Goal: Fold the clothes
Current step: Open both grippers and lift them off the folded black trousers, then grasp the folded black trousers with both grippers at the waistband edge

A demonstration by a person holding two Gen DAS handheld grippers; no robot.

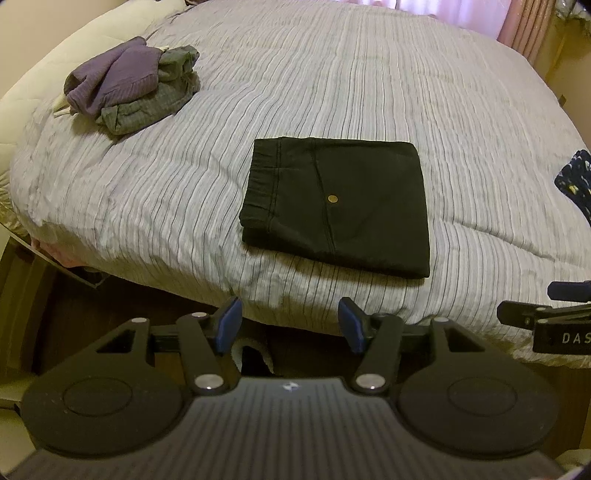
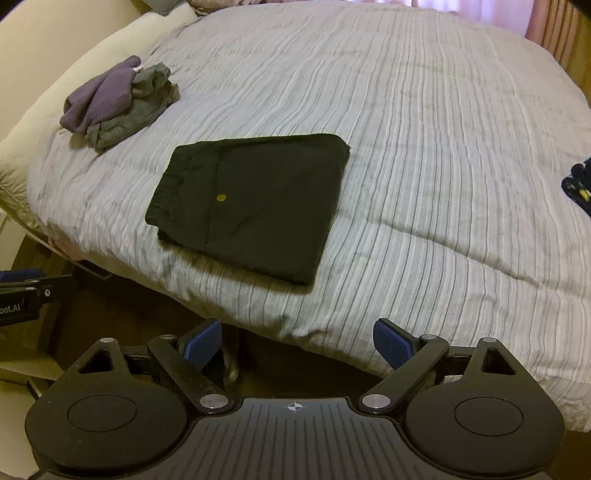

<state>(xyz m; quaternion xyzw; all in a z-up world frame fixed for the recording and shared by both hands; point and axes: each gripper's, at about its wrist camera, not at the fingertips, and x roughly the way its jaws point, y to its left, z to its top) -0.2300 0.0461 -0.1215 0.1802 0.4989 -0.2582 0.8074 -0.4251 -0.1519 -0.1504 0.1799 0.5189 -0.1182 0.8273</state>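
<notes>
Left wrist view: the black shorts (image 1: 334, 206) lie folded in a flat rectangle on the bed (image 1: 369, 92), just beyond the left gripper (image 1: 290, 321), which is released and empty. A rumpled pile of clothes (image 1: 129, 85) sits far left of the shorts; whichever gets handled, pinch edges squarely.

Right wrist view: the right gripper (image 2: 297, 343) is released too, short of the shorts. Pink curtains (image 2: 535, 18) hang far behind them.
</notes>
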